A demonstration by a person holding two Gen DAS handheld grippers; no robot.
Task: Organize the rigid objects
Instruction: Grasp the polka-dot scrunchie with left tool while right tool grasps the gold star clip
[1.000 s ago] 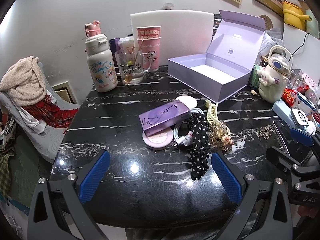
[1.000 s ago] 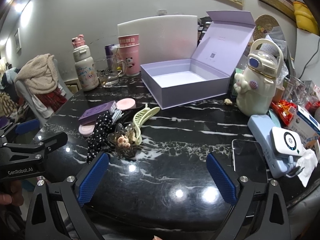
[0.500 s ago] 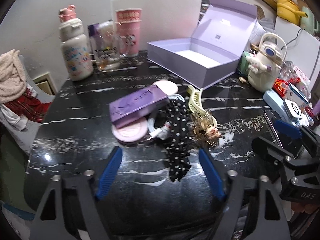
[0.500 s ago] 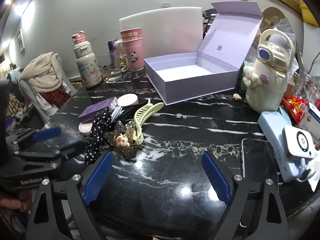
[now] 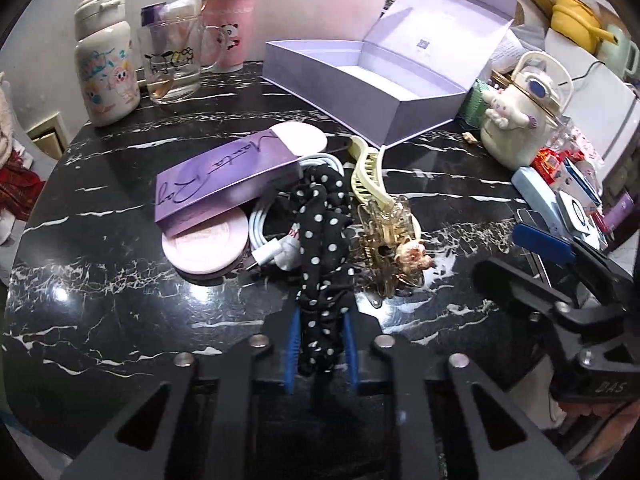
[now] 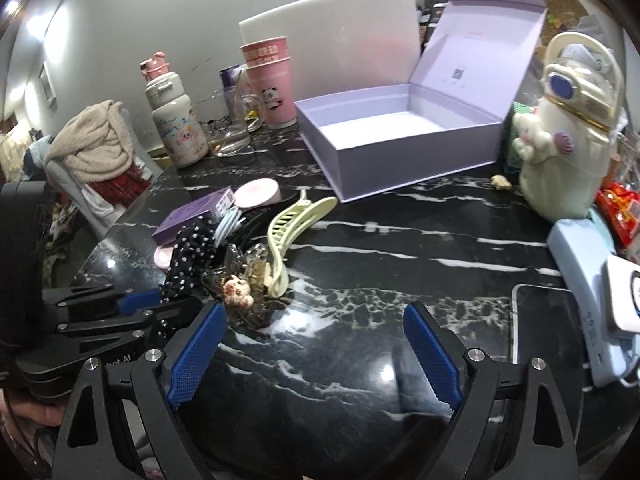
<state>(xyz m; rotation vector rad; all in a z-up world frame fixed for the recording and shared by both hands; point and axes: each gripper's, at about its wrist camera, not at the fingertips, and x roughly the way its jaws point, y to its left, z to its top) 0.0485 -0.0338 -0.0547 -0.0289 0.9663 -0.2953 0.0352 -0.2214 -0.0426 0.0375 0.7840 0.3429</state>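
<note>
My left tool (image 5: 320, 344) has just closed on the near end of the black white-dotted fabric hair tie (image 5: 322, 248), lying on the black marble table (image 5: 100, 300), clearing soft clutter off the rigid pile. Right tool (image 6: 316, 350) wide, holding nothing. Open lilac cardboard box (image 6: 400, 152) waits behind.

Black polka-dot scrunchie (image 5: 322, 264) lies stretched between purple box (image 5: 224, 178) and hair clips (image 5: 380, 208).
</note>
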